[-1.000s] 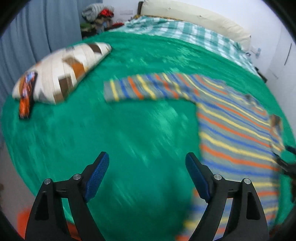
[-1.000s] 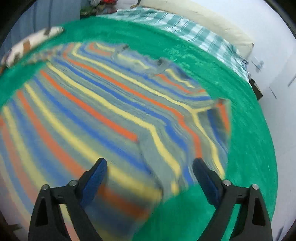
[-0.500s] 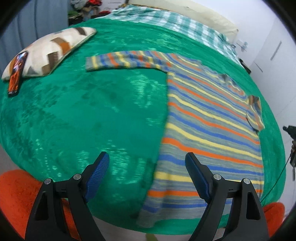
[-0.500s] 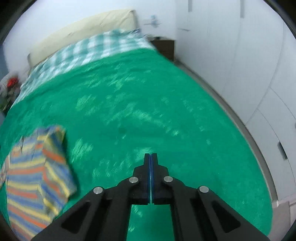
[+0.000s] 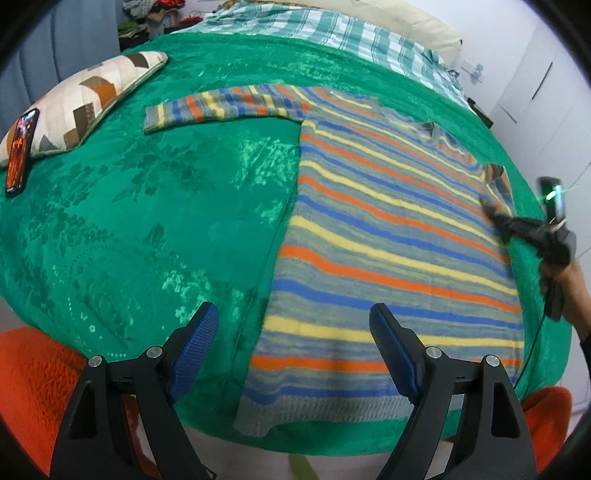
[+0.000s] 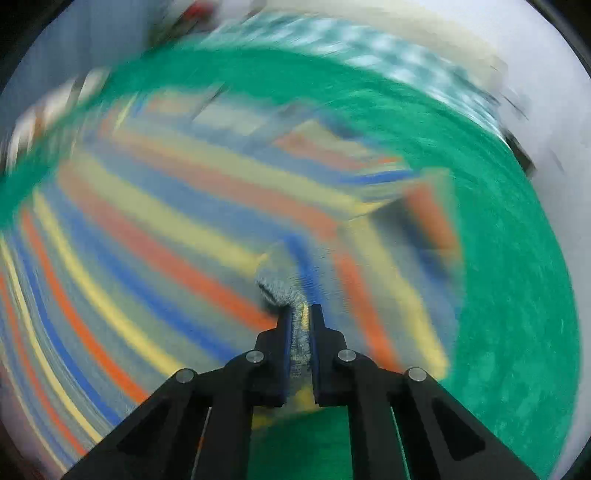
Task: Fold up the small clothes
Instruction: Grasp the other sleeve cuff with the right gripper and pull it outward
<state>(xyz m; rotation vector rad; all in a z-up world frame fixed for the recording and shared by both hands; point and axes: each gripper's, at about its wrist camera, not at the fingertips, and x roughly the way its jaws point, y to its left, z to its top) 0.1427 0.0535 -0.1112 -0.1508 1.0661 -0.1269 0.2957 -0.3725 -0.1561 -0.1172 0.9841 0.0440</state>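
A striped sweater (image 5: 388,229) in grey, blue, orange and yellow lies flat on the green blanket (image 5: 147,206), its left sleeve (image 5: 221,105) stretched out to the left. My left gripper (image 5: 293,339) is open and empty above the sweater's lower left hem. My right gripper (image 6: 298,321) is shut on the grey cuff of the right sleeve (image 6: 282,291); the right wrist view is blurred by motion. In the left wrist view the right gripper (image 5: 491,210) sits at the sweater's right edge.
A patchwork pillow (image 5: 88,99) with a phone (image 5: 20,151) lies at the left. A checked sheet (image 5: 332,33) and a cream pillow are at the bed's far end. Orange fabric (image 5: 37,387) is below the near edge. White cupboards stand at the right.
My right gripper has swung back from the bare blanket to the sweater and has closed on the right sleeve cuff. My left gripper has shifted a little nearer the hem, still open.
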